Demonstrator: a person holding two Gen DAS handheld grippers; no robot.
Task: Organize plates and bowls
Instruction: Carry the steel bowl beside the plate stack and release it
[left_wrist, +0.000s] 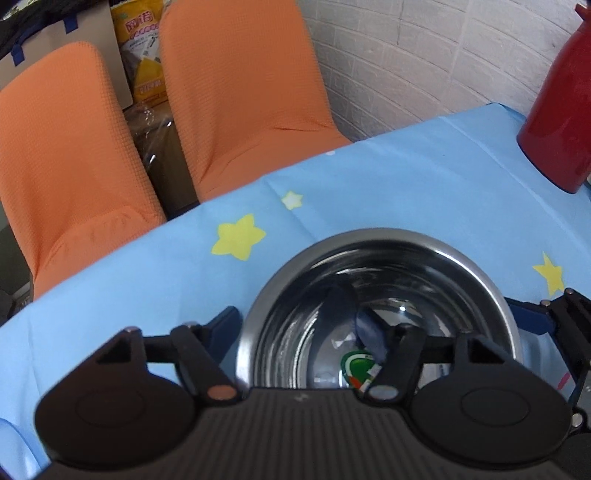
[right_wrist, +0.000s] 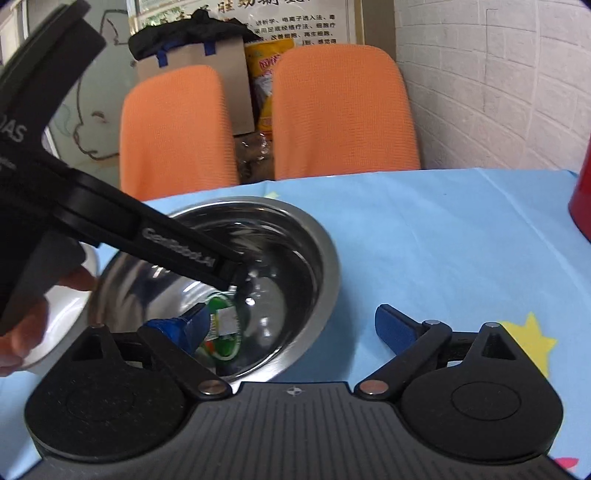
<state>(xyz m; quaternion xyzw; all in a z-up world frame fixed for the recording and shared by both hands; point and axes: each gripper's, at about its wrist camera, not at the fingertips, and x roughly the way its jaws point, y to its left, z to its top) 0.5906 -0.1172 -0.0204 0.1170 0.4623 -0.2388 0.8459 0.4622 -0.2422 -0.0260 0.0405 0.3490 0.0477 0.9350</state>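
Observation:
A steel bowl (left_wrist: 384, 251) (right_wrist: 317, 236) with a green sticker inside sits on the blue star tablecloth. My left gripper (left_wrist: 299, 328) is open and straddles the bowl's left rim, with one blue finger outside and one inside. My right gripper (right_wrist: 291, 325) is open and straddles the bowl's near right rim, its left finger inside and its right finger outside on the cloth. The left gripper's black body (right_wrist: 110, 221) reaches over the bowl in the right wrist view. A white dish (right_wrist: 62, 314) shows behind the hand at left.
A red thermos (left_wrist: 561, 110) (right_wrist: 581, 195) stands at the table's right. Two orange chairs (left_wrist: 236, 85) (right_wrist: 340, 110) stand past the far table edge (left_wrist: 184, 218), with a cardboard box and bags behind them. A white brick wall is at right.

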